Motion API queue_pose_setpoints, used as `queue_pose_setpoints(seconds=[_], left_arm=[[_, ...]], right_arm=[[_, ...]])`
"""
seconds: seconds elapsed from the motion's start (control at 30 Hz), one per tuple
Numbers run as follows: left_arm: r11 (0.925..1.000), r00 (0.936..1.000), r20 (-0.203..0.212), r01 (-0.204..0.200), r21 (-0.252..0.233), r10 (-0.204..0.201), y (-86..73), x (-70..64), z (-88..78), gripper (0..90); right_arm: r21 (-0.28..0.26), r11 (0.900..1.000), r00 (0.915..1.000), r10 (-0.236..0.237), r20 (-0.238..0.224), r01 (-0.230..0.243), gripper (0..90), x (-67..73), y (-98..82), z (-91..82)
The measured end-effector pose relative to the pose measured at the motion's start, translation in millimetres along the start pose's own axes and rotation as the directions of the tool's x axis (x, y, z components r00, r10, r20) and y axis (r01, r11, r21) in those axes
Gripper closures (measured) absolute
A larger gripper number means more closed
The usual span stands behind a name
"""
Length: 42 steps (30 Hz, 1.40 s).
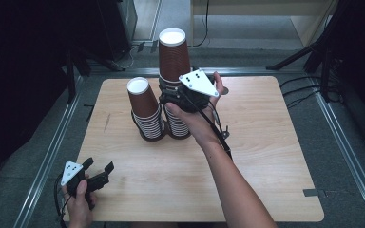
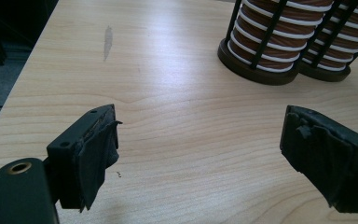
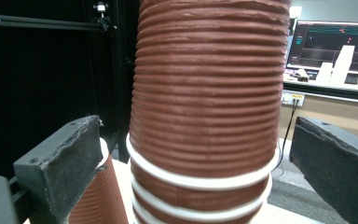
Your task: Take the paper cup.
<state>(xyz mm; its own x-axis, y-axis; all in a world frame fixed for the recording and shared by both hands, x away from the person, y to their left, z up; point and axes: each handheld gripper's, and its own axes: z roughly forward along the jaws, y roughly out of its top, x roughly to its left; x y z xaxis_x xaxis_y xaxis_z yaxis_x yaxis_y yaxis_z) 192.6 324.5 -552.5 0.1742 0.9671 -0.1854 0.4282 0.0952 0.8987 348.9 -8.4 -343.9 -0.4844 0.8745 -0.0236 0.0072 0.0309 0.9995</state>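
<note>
Left gripper [image 1: 97, 172] sits closest, parked low at the near-left table [image 1: 266, 190] edge, jaws wide apart w/ nothing between them, just bare wood. Its view looks toward the bases of two wire cup holders [image 2: 261, 70] well ahead. Right gripper [image 3: 191, 154] is up at the taller cup stack [image 1: 174, 71]; top cup [image 3: 207, 102] stands between its pads [image 3: 60, 163], but pads look clear of the wall on both sides, gaps visible, so open around it, not clamping. Shorter cup stack [image 1: 143, 107] is just beside, on the far side of the right gripper from the person's wrist. Handling, my read: ribbed paper cups, v. light, thin-walled, crush easily if squeezed mid-body. Ribs give decent friction, so slip risk low. Nested cups tend to stick; pulling one may drag the next up w/ it. Best hold prob just above the white rolled rim [image 3: 200, 179] of the top cup, where the wall is stiffest, light squeeze, lift straight up. Left gripper is free to steady the holder if the stack lifts.
</note>
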Motion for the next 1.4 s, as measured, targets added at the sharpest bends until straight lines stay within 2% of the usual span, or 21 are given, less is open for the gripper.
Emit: queue_pose_setpoints(seconds=[0.07,0.3,0.5,0.67,0.83,1.1,1.4], left_arm=[[1.0000,1.0000,-0.001,-0.002,0.000,0.002,0.0,0.0,0.2,11.3],[1.0000,1.0000,0.000,-0.002,0.000,0.002,0.0,0.0,0.4,11.6],[1.0000,1.0000,0.002,-0.001,0.001,0.001,0.1,0.2,0.5,12.1],[1.0000,1.0000,0.004,-0.002,0.003,0.002,0.2,0.1,0.7,12.9],[1.0000,1.0000,0.008,-0.002,0.003,0.002,0.1,-0.1,1.0,13.0],[1.0000,0.9999,0.009,-0.005,0.004,0.005,0.2,-0.3,1.0,13.1],[1.0000,0.9999,0.010,-0.006,0.003,0.006,0.1,-0.3,1.1,13.1]], right_arm=[[0.021,1.000,0.9999,0.006,0.012,-0.006,0.9,0.0,3.3,6.9],[0.039,0.999,0.9994,0.010,0.033,-0.012,0.9,0.3,8.3,20.7],[0.049,0.998,0.9980,0.037,0.052,-0.039,0.9,-1.2,9.6,31.2],[0.060,0.997,0.9980,0.037,0.051,-0.040,1.6,-0.9,7.5,37.8],[0.061,0.997,0.9983,0.039,0.044,-0.042,6.5,0.2,7.6,40.7],[0.066,0.997,0.9979,0.042,0.049,-0.045,7.8,0.8,9.4,40.8],[0.037,0.999,0.9972,0.035,0.066,-0.037,10.5,2.6,18.3,38.9]])
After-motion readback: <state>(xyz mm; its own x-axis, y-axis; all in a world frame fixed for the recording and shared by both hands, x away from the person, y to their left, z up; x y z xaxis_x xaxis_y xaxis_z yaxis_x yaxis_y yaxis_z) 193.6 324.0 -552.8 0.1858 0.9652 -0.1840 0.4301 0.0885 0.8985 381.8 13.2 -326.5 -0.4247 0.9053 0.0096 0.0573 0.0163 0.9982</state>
